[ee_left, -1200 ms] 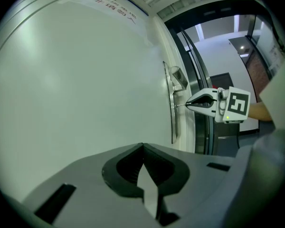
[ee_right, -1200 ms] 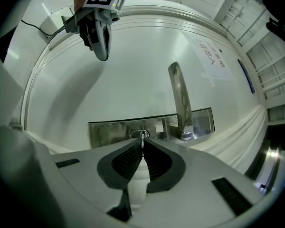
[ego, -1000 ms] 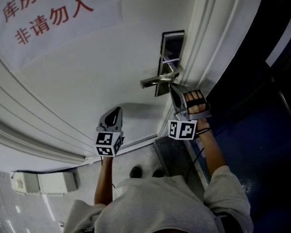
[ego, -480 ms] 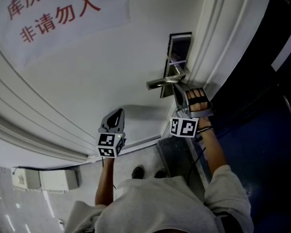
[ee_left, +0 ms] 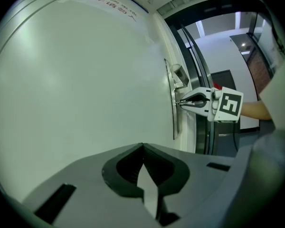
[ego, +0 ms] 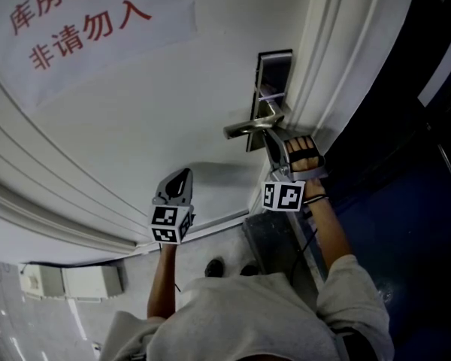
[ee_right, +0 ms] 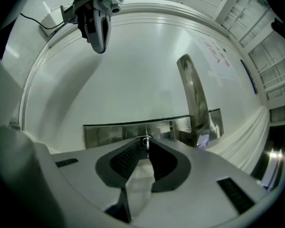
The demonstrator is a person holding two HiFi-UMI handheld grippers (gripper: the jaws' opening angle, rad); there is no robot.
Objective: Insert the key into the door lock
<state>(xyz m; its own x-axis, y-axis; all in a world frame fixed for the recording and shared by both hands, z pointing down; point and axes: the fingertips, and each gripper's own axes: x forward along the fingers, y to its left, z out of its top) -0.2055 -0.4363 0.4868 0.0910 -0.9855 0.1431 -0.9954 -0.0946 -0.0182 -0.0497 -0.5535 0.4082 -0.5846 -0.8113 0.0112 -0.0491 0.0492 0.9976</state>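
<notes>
A steel lock plate (ego: 273, 74) with a lever handle (ego: 248, 128) sits at the right edge of the white door (ego: 135, 111). My right gripper (ego: 269, 138) points level at the plate just under the handle. In the right gripper view its tips (ee_right: 146, 144) sit against the plate (ee_right: 109, 132), with the thin key (ee_right: 146, 139) between them. These jaws are opening, though the pads still look pressed on the key. My left gripper (ego: 182, 173) hangs shut and empty in front of the bare door, well left of the lock.
A paper sign with red characters (ego: 83, 21) is stuck high on the door. The white door frame (ego: 338, 51) runs beside the lock, with a dark opening (ego: 406, 201) to its right. A white box (ego: 68, 280) lies on the floor at lower left.
Both grippers keep their places, the right one at the lock plate under the handle. Only the head view has shifted a little.
</notes>
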